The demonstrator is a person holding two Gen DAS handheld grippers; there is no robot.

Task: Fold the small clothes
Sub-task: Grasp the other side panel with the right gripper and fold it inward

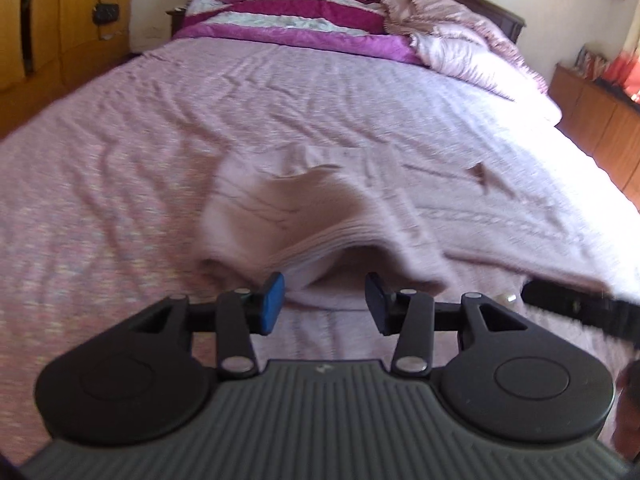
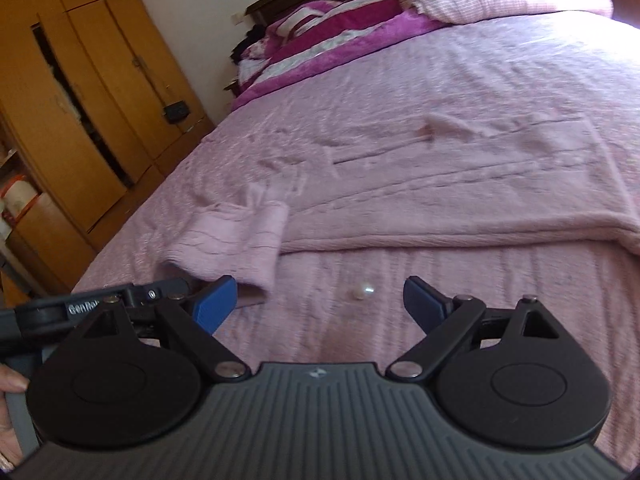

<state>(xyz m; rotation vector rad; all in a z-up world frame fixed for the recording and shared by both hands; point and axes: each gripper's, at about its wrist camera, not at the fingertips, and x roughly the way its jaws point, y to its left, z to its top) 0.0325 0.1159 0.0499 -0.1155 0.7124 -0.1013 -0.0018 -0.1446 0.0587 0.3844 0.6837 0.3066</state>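
A pale pink knit sweater (image 1: 460,204) lies spread on the pink bedspread (image 1: 120,152). Its sleeve (image 1: 288,216) is bunched, with the open cuff facing my left gripper (image 1: 324,304). That gripper is open, the cuff edge just ahead of its blue pads, apart from them. In the right wrist view the sweater body (image 2: 460,200) lies flat ahead and the sleeve (image 2: 236,240) points toward the left. My right gripper (image 2: 316,304) is open and empty above the bedspread, short of the sweater hem. The left gripper (image 2: 132,300) shows at its left.
A small pearl-like bead (image 2: 363,291) lies on the bedspread in front of the right gripper; it also shows in the left wrist view (image 1: 509,298). Striped magenta blankets (image 1: 296,16) and a pink quilt (image 1: 472,40) pile at the headboard. A wooden wardrobe (image 2: 80,100) stands left of the bed.
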